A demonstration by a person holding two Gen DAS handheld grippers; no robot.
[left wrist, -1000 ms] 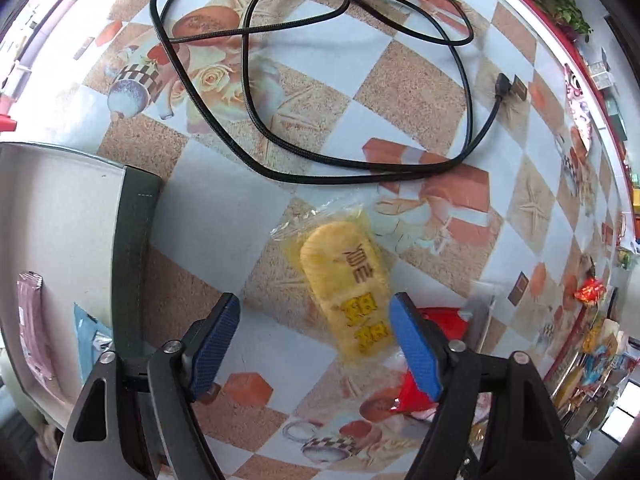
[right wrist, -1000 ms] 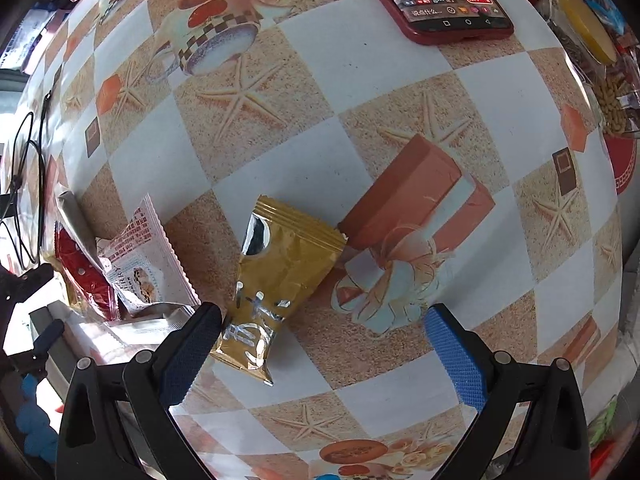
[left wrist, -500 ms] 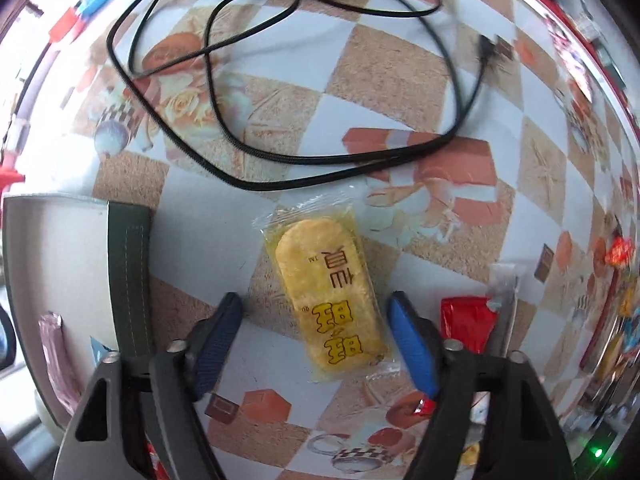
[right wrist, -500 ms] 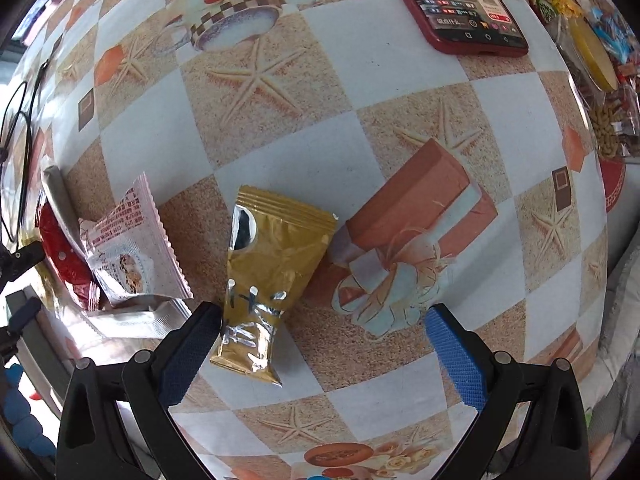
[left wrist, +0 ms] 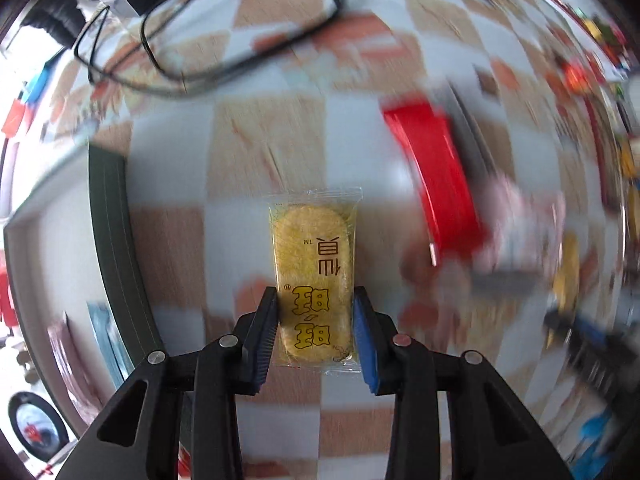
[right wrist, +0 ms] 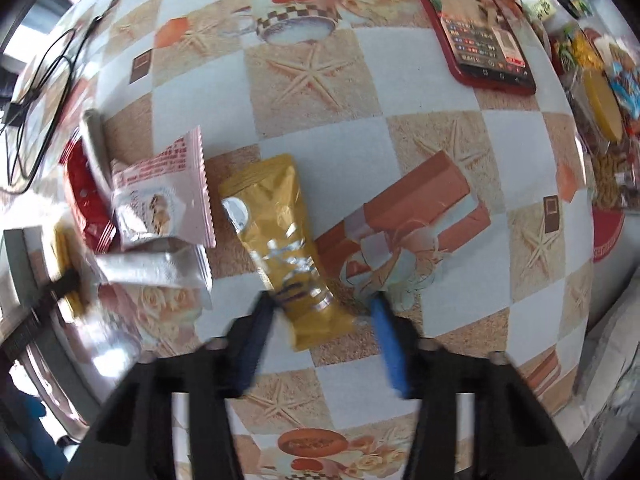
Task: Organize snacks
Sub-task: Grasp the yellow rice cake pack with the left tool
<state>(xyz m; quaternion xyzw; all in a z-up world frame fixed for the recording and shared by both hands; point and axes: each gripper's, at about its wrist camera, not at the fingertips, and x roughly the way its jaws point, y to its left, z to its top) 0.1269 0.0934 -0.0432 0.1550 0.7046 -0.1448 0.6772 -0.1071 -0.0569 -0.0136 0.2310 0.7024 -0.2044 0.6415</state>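
A yellow rice cracker packet (left wrist: pixel 314 268) stands lengthwise between the blue pads of my left gripper (left wrist: pixel 315 294). The jaws are closing and both pads press its long sides; it stays sharp while the table behind blurs. In the right wrist view a gold foil packet (right wrist: pixel 276 232) lies slanted on the checked tablecloth. Its lower end sits between the fingers of my right gripper (right wrist: pixel 320 304). Those jaws are closing too, and a gap still shows at the right pad.
A white bin with a dark green rim (left wrist: pixel 108 216) sits left of the cracker. A red packet (left wrist: pixel 436 184) lies to its right and a black cable (left wrist: pixel 200 72) behind. Pink-white (right wrist: pixel 164 196) and silver (right wrist: pixel 156 270) packets lie left of the gold one; a red-cased phone (right wrist: pixel 484 28) lies far right.
My left jaws have narrowed onto the yellow cracker packet, which now lines up with the fingers while the hand sweeps across the table. The right jaws went from wide to narrow around the gold packet.
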